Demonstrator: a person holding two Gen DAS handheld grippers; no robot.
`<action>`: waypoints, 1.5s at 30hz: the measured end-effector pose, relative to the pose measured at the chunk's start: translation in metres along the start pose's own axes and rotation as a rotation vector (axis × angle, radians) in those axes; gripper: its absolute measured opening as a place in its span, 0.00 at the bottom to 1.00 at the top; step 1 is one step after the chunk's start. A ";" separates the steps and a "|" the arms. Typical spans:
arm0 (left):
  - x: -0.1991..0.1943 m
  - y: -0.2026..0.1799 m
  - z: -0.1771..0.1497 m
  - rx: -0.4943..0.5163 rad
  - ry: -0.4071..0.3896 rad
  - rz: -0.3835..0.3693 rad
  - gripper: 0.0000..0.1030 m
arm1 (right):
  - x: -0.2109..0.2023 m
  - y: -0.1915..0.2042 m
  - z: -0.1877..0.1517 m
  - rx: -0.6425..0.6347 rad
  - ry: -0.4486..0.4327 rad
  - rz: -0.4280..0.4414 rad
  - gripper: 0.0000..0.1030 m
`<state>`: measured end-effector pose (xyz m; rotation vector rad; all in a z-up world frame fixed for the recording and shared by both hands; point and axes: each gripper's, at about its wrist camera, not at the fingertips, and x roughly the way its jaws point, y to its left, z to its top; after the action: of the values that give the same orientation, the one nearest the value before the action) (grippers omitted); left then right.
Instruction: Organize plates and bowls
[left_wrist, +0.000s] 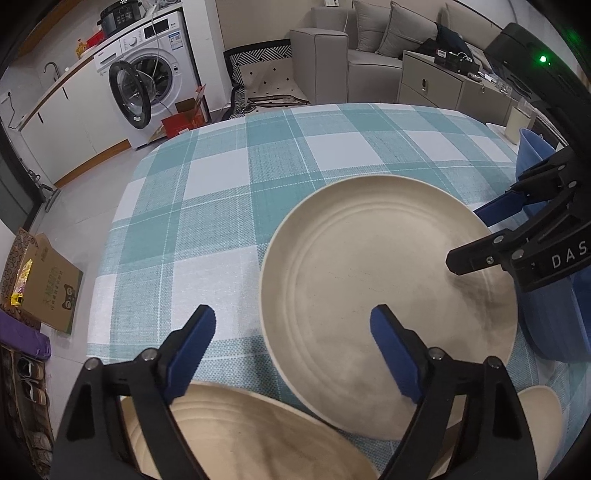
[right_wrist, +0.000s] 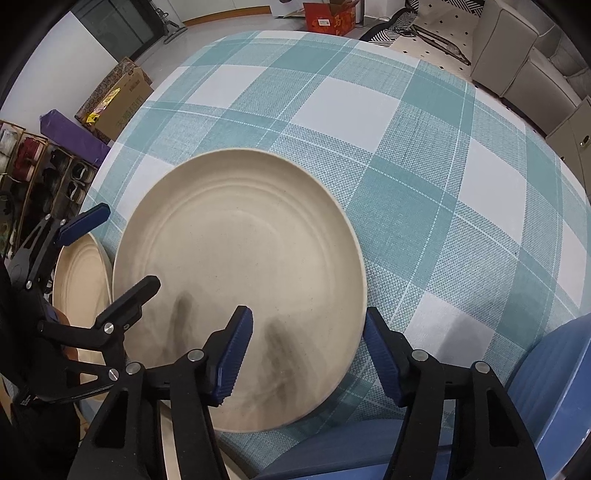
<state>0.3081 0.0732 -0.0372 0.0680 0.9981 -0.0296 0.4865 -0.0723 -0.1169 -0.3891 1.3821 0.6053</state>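
A round worktop (right_wrist: 424, 155) fills most of both views, covered in a woven cloth of teal and white checks (left_wrist: 221, 184).

Near its middle lies a large cream plate (right_wrist: 240, 258), matte, shallow, with faint raised rings inside a low rim, flat on the cloth. A second cream plate (left_wrist: 258, 435) of the same ringed finish sits just beside it toward the left, partly hidden under the left tool. At the right edge, smooth blue bowls (right_wrist: 554, 369) rest on the cloth close to the big plate; how many are nested there is unclear.

The left hand-held gripper (left_wrist: 295, 354) is released, its jaws spread wide. One ribbed blue pad (left_wrist: 192, 354) hangs over the cloth and the other over the near-left part of the big plate. It grips nothing, and whether a pad touches the plate cannot be told.

The right hand-held gripper (right_wrist: 308, 358) is also released and wide apart. Its jaws stand either side of the big plate's near rim, one over the plate, one over the cloth outside it. Dark shadows lie on the plate beneath. It holds nothing.

Both tools are black, angular frames with silver pivot bolts.

Beyond the worktop stand a white washing machine (left_wrist: 147, 85), door open, and a grey fabric sofa (left_wrist: 369, 44).
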 end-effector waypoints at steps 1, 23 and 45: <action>0.000 0.000 0.000 -0.001 0.000 -0.005 0.82 | 0.000 0.000 0.000 -0.001 0.000 0.000 0.61; 0.012 0.017 -0.008 -0.076 0.100 -0.044 0.82 | 0.009 0.002 0.003 -0.011 0.037 -0.006 0.60; 0.007 0.016 -0.001 -0.115 0.086 -0.053 0.40 | 0.011 0.008 0.002 -0.049 0.005 -0.071 0.37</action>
<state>0.3122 0.0894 -0.0431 -0.0634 1.0853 -0.0181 0.4844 -0.0631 -0.1264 -0.4769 1.3541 0.5812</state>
